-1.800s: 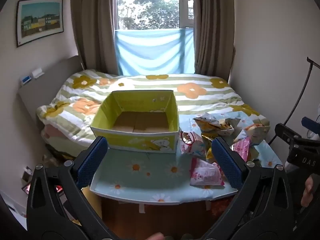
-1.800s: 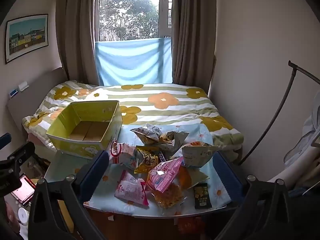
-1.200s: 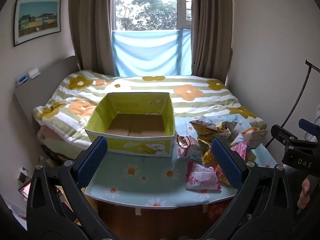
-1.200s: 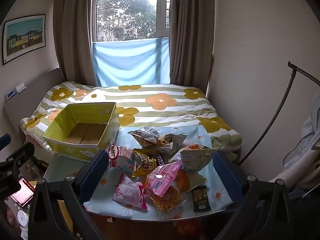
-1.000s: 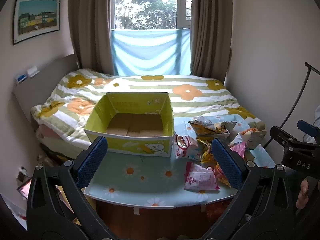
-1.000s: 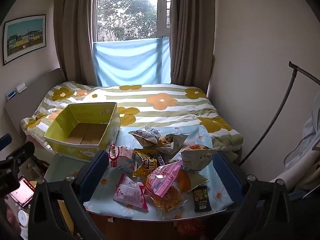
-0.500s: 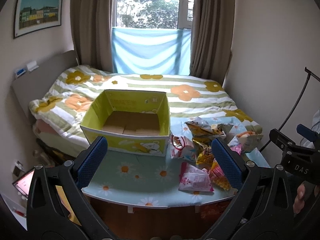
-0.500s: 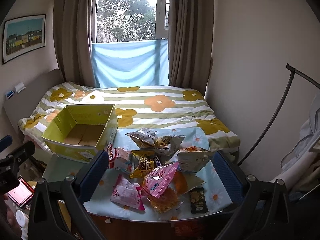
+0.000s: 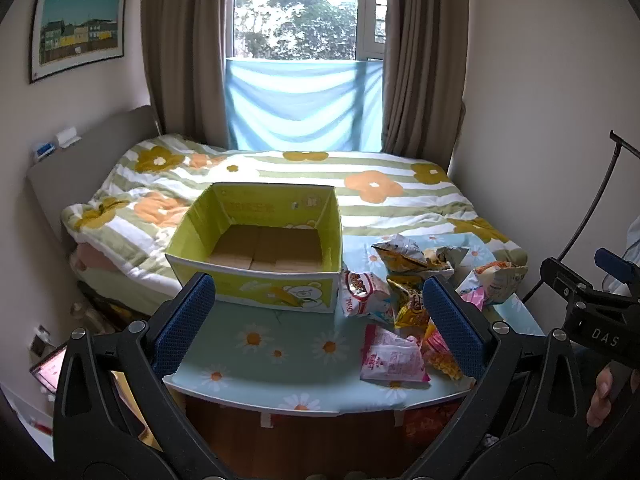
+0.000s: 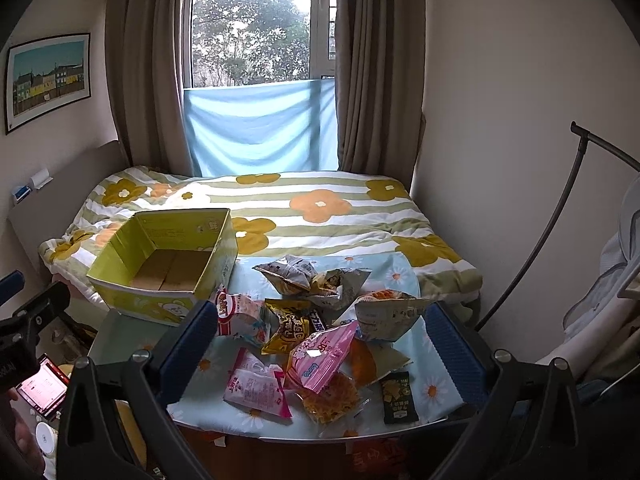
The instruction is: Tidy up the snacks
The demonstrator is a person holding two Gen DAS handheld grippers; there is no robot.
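Your left hand-held gripper (image 9: 318, 322) is spread wide and holds nothing; it hangs short of the surface (image 9: 256, 344), facing the empty yellow-green cardboard box (image 9: 256, 276) at the surface's left. Your right hand-held gripper (image 10: 322, 338) is equally wide and empty, framing the heap of snack packets (image 10: 320, 320) just right of the box. Nearest you lie a pink-and-white packet (image 10: 256, 390), a pink pouch (image 10: 320, 356) and a small dark sachet (image 10: 396, 396). These look light, crinkly and air-filled, so they will likely slip and deform. Pinch a sealed end seam or a flat corner, gently, as crisps inside probably crush. Nothing is in the box yet.
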